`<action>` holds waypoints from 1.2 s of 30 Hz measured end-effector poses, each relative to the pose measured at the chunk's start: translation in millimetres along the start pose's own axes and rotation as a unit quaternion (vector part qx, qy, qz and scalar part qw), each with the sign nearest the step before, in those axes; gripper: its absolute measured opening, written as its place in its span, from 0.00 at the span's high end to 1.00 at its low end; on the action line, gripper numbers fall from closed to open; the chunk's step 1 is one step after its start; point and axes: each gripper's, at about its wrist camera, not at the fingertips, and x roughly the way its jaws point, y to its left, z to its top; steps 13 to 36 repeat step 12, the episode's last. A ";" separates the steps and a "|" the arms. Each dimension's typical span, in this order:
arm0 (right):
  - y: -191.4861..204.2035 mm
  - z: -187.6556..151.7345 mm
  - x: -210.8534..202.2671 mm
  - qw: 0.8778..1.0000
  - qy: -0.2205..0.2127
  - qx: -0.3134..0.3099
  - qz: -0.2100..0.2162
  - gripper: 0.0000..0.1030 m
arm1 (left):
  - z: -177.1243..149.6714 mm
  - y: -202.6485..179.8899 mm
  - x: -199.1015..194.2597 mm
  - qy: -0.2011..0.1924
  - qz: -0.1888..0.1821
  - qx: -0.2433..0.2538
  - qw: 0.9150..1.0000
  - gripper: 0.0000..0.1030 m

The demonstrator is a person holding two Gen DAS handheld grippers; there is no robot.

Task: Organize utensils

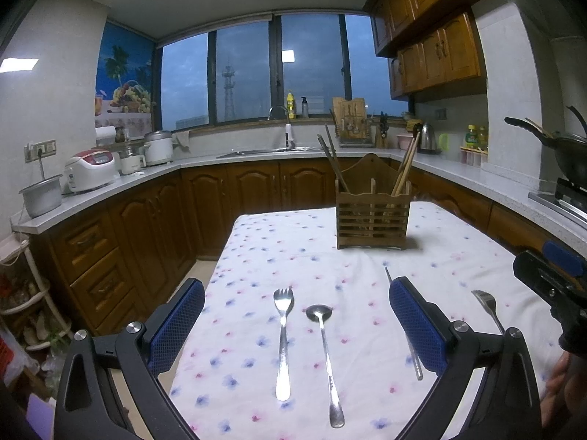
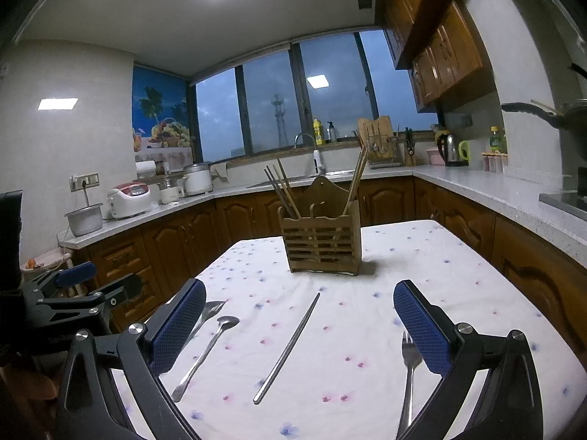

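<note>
Setting: home kitchen. Brown wooden cabinets are running under a pale U-shaped counter, with more wooden cupboards hanging on the right wall. A sink with a tap is sitting below a wide window that is showing a dusk sky and a mast. Rice cookers and a loose pot are standing on the left counter; a kettle, bottles and a knife block are lining the right. A wok is resting on a stove at far right. A fruit poster is hanging left of the window. A desk under a floral cloth is carrying cutlery and a wooden chopstick holder.
</note>
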 end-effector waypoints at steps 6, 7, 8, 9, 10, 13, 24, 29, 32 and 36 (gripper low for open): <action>0.2 0.3 0.1 1.000 0.001 0.000 0.000 0.00 | 3.2 -2.3 4.8 0.002 -0.004 -0.001 1.000 0.01; -0.3 0.1 0.0 1.000 0.000 0.000 0.000 0.00 | 3.5 -2.5 5.3 0.003 -0.005 -0.002 1.000 0.01; 0.0 0.4 0.0 1.000 0.001 0.001 0.000 0.00 | 3.5 -2.5 5.2 0.003 -0.006 -0.003 1.000 0.01; -0.4 0.2 0.1 1.000 0.000 0.001 0.000 0.00 | 4.2 -3.0 4.9 0.003 -0.007 -0.005 1.000 0.01; 0.0 0.5 0.1 1.000 0.001 0.002 0.000 0.00 | 4.7 -3.3 5.3 0.003 -0.008 -0.006 1.000 0.01; -0.5 0.3 0.1 1.000 0.001 0.000 0.001 0.00 | 5.0 -3.8 5.1 0.003 -0.011 -0.008 1.000 0.01; -0.5 0.3 0.1 1.000 0.001 0.000 0.001 0.00 | 5.0 -3.8 5.1 0.003 -0.011 -0.008 1.000 0.01; -0.5 0.3 0.1 1.000 0.001 0.000 0.001 0.00 | 5.0 -3.8 5.1 0.003 -0.011 -0.008 1.000 0.01; -0.5 0.3 0.1 1.000 0.001 0.000 0.001 0.00 | 5.0 -3.8 5.1 0.003 -0.011 -0.008 1.000 0.01; -0.5 0.3 0.1 1.000 0.001 0.000 0.001 0.00 | 5.0 -3.8 5.1 0.003 -0.011 -0.008 1.000 0.01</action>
